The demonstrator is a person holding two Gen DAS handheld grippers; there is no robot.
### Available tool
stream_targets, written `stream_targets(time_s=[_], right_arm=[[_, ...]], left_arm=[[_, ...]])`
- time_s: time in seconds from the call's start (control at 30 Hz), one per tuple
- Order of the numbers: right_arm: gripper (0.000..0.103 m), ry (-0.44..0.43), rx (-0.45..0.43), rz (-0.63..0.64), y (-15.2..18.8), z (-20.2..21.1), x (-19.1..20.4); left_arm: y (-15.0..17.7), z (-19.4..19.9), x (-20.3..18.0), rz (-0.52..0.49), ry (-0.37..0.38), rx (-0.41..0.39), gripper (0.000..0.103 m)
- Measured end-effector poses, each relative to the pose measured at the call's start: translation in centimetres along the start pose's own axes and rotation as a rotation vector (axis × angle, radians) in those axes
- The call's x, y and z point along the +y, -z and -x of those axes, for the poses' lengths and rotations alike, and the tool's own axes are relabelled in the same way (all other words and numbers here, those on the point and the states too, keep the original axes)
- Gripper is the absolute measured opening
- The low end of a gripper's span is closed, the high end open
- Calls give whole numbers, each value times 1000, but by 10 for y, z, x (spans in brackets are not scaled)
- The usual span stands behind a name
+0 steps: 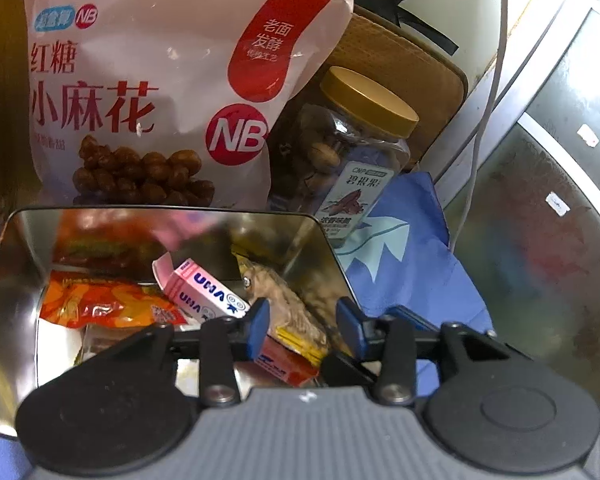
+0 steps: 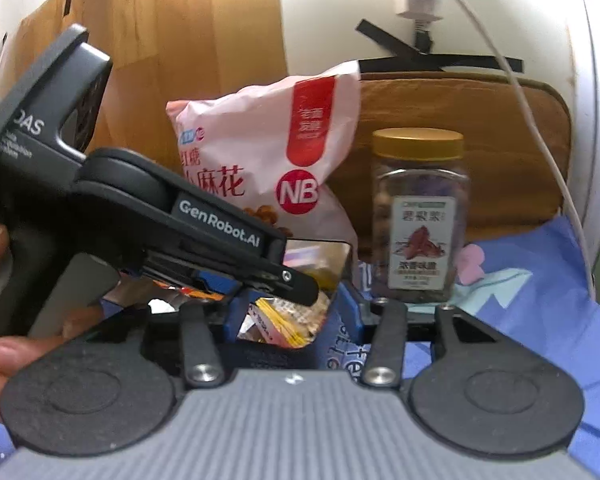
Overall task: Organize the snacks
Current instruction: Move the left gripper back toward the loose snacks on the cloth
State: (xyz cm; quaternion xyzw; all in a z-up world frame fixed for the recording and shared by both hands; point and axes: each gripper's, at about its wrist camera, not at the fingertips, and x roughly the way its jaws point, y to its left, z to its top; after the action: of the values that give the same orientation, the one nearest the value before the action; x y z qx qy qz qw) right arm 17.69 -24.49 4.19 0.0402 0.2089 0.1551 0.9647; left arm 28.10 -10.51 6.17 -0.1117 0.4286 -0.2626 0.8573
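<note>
A: In the left wrist view, we see the left claw (image 1: 303,322) poised over a shiny metal tin (image 1: 324,240), its blue fingertips (image 1: 260,320) parted and pressing on nothing: released. Inside the tin lie a pink box (image 1: 204,294), an orange packet (image 1: 100,304), a yellow-edged sachet (image 1: 296,324) and a red box (image 1: 284,364).

B: Behind the tin we note a large pink snack bag (image 1: 160,80) standing upright, and just beside it, to the right, a clear jar of nuts (image 1: 348,152) with a gold lid (image 1: 370,102). Both rest on a blue cloth (image 1: 412,264); a tan cushion (image 1: 400,60) stands behind the jar.

A: In the right wrist view, we look along the right claw (image 2: 294,316); its blue fingers (image 2: 344,308) stand apart with small wrappers showing in the gap below. We see no pad pressing on them, so we read it as released.

B: The left claw (image 2: 300,284) crosses this view from the left, held by a person's hand (image 2: 4,360), its tip over the tin (image 2: 320,258). Beyond, we again see the pink snack bag (image 2: 268,152) and, apart from it to the right, the jar of nuts (image 2: 420,216) upright on the blue cloth (image 2: 540,280).

A: A white cable (image 2: 532,120) hangs along the wall behind.
</note>
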Motion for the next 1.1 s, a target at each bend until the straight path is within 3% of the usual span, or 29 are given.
stream_targets(time_s=[0.23,0.37,0.47,0.57,0.7,0.93,1.0,1.1], right_arm=[[57,28,-79,-154,22,62,-32],[59,70,-58,-305,54,90,-56],[59,78,-12,-346,71,101,-55],[59,76,15,-327,81,111,-42],[59,67,32,-286,92,123,-20],[60,-125,47,-147,103,150,38],[63,-168,71,-143,109,154,49],[78,-201,89,-118,118,161,64]], left_arm=[[22,61,-6,-30,84,-90,41],[58,87,-16,-114,0,-113,44],[91,99,-15,-148,-73,-103,44],[119,112,-7,-148,-134,-99,44],[146,134,13,-74,-158,-99,44],[187,159,35,-12,-207,-117,44],[198,163,37,-11,-241,-127,44],[214,166,43,0,-290,-140,46]])
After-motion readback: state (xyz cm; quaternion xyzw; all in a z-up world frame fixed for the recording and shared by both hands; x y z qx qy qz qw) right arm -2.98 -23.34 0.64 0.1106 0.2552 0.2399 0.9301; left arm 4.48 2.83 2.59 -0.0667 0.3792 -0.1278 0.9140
